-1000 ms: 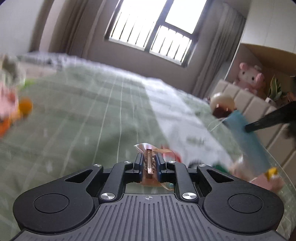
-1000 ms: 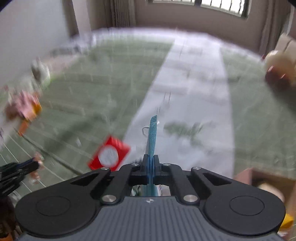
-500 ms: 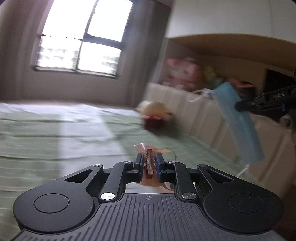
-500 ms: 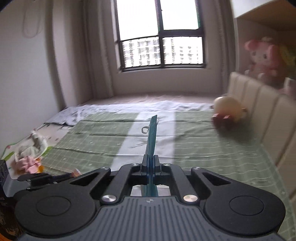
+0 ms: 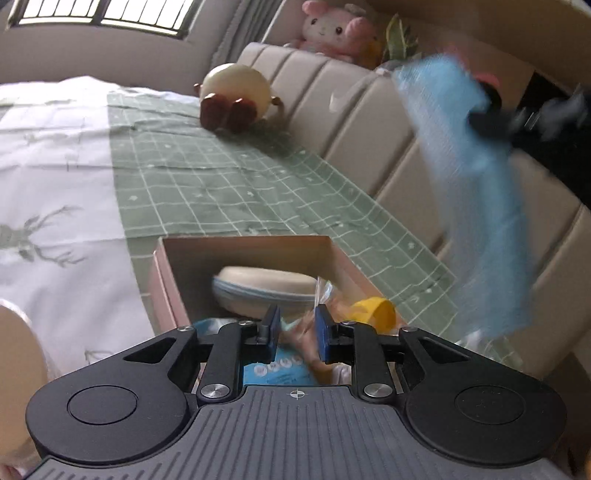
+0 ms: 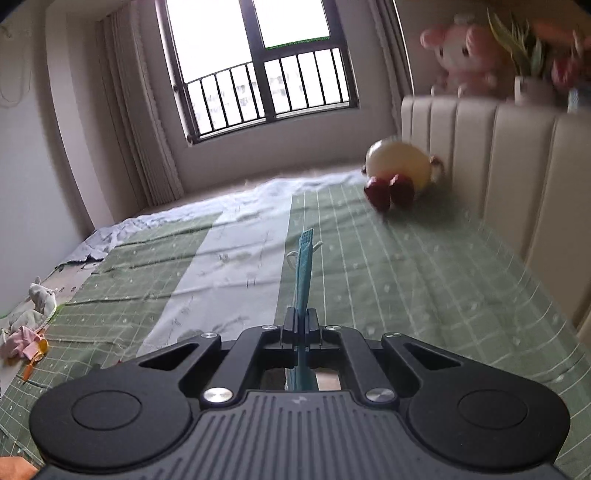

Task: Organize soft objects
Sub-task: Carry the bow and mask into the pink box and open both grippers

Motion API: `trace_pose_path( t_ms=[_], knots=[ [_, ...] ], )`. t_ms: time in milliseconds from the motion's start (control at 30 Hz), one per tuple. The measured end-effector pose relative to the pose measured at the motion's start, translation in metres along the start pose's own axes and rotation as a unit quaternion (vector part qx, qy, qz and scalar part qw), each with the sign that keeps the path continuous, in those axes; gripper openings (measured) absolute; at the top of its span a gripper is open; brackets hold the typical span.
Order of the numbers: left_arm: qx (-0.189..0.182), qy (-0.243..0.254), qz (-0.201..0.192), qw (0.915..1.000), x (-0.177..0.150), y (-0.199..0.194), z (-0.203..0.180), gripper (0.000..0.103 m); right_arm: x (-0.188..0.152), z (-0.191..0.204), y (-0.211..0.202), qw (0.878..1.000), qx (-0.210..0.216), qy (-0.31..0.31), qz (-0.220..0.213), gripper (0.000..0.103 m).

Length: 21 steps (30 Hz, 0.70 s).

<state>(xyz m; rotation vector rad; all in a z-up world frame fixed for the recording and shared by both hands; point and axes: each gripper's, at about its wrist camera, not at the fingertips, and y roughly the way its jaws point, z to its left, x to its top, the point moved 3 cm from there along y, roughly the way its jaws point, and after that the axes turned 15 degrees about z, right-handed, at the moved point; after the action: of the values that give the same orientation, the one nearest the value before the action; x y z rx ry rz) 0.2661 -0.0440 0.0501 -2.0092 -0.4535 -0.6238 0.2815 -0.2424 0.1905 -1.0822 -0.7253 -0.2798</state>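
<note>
My left gripper (image 5: 295,332) is open just above a pink cardboard box (image 5: 166,280) on the bed. A clear packet with an orange-brown item (image 5: 321,306) drops between its fingers into the box. The box holds a cream zip case (image 5: 266,288), a yellow piece (image 5: 373,312) and a blue packet (image 5: 273,365). My right gripper (image 6: 301,325) is shut on a blue face mask (image 6: 304,266), seen edge-on. In the left wrist view the mask (image 5: 476,192) hangs, blurred, to the right of the box.
A cream round plush with red feet (image 5: 236,96) lies by the padded headboard (image 5: 406,140). A pink plush (image 5: 328,27) sits on the ledge above. Small soft items (image 6: 26,325) lie at the bed's far left edge. Green checked bedding (image 6: 406,266) covers the bed.
The left gripper swung over to the box and opened, letting go of the orange-brown packet. The right gripper kept its hold on the mask and carried it towards the box.
</note>
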Motion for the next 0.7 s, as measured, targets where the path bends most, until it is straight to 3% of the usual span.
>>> trace_pose_path(
  t_ms=[200,333,467,533,700],
  knots=[
    [-0.010,-0.027,-0.061,0.9977,-0.017,-0.063,0.015,0.023,-0.005,-0.005,0.047,0.997,0.061,0.039,-0.008,0.003],
    [0.001,-0.022,-0.061,0.9979,-0.043,-0.104,0.018,0.023,-0.021,0.008,0.099,0.996,0.065,0.045,0.026,0.003],
    [0.031,-0.007,-0.055,0.9980,-0.075,-0.134,0.026,0.023,-0.058,0.021,0.151,0.994,0.027,0.033,0.102,0.003],
    [0.063,0.003,-0.054,0.9965,-0.093,-0.148,0.036,0.023,-0.074,0.024,0.169,0.992,0.002,0.023,0.128,0.003],
    [0.127,-0.045,-0.053,0.9894,-0.127,-0.175,0.077,0.023,-0.083,0.026,0.160,0.994,0.005,0.004,0.106,0.007]
  ],
)
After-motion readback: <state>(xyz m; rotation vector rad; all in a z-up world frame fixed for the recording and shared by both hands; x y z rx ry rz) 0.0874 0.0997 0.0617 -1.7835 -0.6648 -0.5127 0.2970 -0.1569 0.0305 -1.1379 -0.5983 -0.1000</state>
